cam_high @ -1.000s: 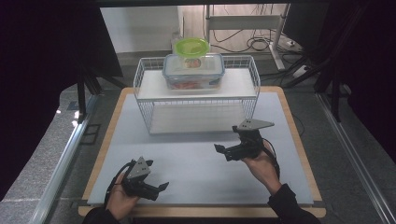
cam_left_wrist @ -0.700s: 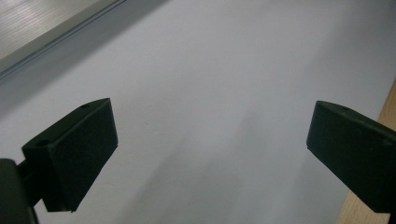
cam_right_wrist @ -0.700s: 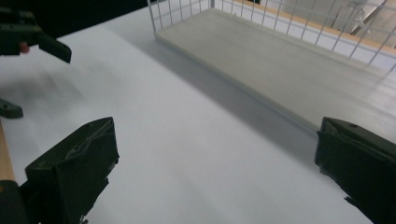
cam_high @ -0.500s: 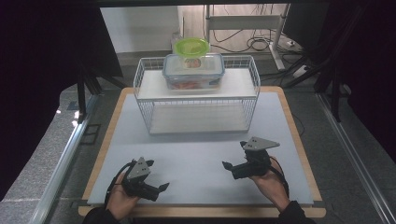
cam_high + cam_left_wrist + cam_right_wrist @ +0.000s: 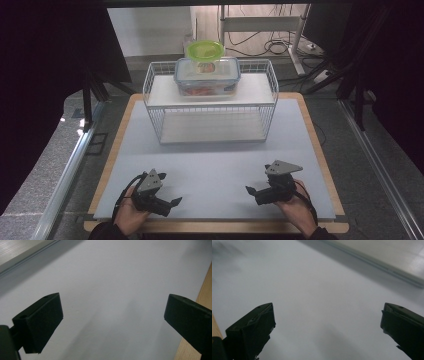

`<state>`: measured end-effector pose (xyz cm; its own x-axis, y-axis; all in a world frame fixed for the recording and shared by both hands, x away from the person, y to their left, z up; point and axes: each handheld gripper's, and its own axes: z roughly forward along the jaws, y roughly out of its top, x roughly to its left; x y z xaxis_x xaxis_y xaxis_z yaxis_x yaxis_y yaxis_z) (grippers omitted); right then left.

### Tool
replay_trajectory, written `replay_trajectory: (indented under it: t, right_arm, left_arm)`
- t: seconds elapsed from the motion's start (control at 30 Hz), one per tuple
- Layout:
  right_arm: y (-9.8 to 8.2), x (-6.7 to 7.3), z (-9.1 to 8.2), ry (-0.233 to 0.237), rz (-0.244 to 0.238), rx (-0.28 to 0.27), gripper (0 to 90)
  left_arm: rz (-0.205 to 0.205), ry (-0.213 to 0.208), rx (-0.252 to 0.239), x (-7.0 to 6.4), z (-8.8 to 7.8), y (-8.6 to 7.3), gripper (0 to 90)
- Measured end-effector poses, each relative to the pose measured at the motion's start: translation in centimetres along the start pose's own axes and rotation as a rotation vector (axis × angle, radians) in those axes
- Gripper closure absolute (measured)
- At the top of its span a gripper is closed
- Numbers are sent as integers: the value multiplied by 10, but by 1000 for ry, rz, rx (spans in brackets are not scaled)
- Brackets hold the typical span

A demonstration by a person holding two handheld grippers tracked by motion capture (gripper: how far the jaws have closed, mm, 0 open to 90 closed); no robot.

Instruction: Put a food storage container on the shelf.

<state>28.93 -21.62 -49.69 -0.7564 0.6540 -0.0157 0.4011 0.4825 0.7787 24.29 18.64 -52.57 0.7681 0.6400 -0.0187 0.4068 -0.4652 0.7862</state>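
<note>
The left gripper (image 5: 172,202) rests low at the near left corner of the pale mat (image 5: 210,160), its jaws spread wide with nothing between them; in the left gripper view only bare mat lies ahead of the black fingers (image 5: 40,322). The right gripper (image 5: 251,190) sits at the near right, jaws likewise wide apart and empty, pointing inward across the mat toward the other hand.

Both are well apart from the things they would work on. At the far side stands a white wire rack (image 5: 210,107), and on its upper shelf sits a clear lidded food box (image 5: 207,76) with something orange-red inside. A green bowl (image 5: 205,49) lies just behind the box, perhaps resting on its lid; I cannot tell which.

The risk, as I judge it, lies in the reach. The rack has a raised wire rim, so a gripper coming in low could catch it and shove the light rack back. Lifting the box by one edge could tilt it, and if the bowl does rest on it, the bowl could slide off.
</note>
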Motion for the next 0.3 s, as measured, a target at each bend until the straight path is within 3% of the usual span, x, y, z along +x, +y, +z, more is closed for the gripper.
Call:
replay_trajectory:
  t: [0.13, 0.3]
  right_arm:
    - [-9, -1, 3, -6, 13, 48, 0]
    - [-10, -1, 4, -9, 14, 56, 0]
  left_arm:
    - [10, -10, 14, -1, 2, 0, 21]
    - [-1, -10, 3, -1, 1, 1, 21]
